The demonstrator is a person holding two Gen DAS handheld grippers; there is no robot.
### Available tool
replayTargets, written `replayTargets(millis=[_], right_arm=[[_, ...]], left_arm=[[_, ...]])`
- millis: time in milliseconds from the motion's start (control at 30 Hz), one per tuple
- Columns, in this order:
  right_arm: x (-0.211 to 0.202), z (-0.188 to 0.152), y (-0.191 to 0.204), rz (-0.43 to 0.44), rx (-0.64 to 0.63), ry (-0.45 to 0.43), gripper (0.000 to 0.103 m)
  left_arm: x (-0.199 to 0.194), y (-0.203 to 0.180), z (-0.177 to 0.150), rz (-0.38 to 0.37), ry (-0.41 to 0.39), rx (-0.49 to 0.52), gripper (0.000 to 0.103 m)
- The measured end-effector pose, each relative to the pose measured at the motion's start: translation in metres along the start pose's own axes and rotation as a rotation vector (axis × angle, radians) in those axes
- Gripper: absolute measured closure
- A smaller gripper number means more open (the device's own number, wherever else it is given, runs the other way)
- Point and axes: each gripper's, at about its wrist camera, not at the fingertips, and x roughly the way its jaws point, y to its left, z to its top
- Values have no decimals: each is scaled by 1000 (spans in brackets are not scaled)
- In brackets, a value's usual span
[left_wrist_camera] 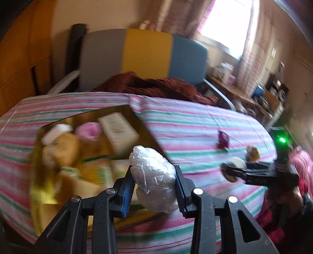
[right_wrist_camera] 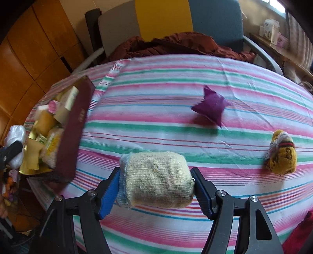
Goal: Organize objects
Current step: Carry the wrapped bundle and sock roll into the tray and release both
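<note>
while left gripper (left_wrist_camera: 153,181) clamps plastic bundle (left_wrist_camera: 153,175), right gripper (right_wrist_camera: 156,187) grips cream sock (right_wrist_camera: 158,179).

Right gripper (right_wrist_camera: 156,185): blue pads clamped on cream knit bundle (right_wrist_camera: 158,179), w/ pale blue fabric at its left end; held over striped cloth (right_wrist_camera: 156,88).
Purple pouch (right_wrist_camera: 212,106): on cloth, centre-right, well apart from bundle.
Yellow-brown knit item (right_wrist_camera: 281,156): on cloth, far right.
Dark red box (right_wrist_camera: 78,125): left edge of cloth, packed w/ cream, yellow & pink items.
Left gripper (right_wrist_camera: 9,154): far left beside box, shut on clear plastic bag (right_wrist_camera: 14,132).
Chair (right_wrist_camera: 162,17): grey/yellow/blue back, behind cloth; dark red garment (right_wrist_camera: 176,43) on it.
</note>
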Motion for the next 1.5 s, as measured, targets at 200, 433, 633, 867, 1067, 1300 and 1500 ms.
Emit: replayTargets(millis=[200,433,633,867,1067,1300,1500], right_arm=[[-17,6,52,95,-50,-50,32],[-21,17,130,234,-158,-78,32],[-12,22,170,279,-210,-63,32],[0,21,199,280,-264,-29,32],[6,22,208,263,-289,-21,32],[11,25,212,233,-306,-26,32],[17,23,210,218,-308,-20,32]], left_arm=[[-29,77,-4,95,-37,-158,66],[-49,146,-23,189,-44,-282,65],[-47,157,-31,156,-42,-304,65],[-31,150,-21,108,-30,-273,65],[-21,153,-14,102,-20,-254,65],[-13,154,-9,88,-3,-242,65],[-7,153,0,85,0,-245,65]])
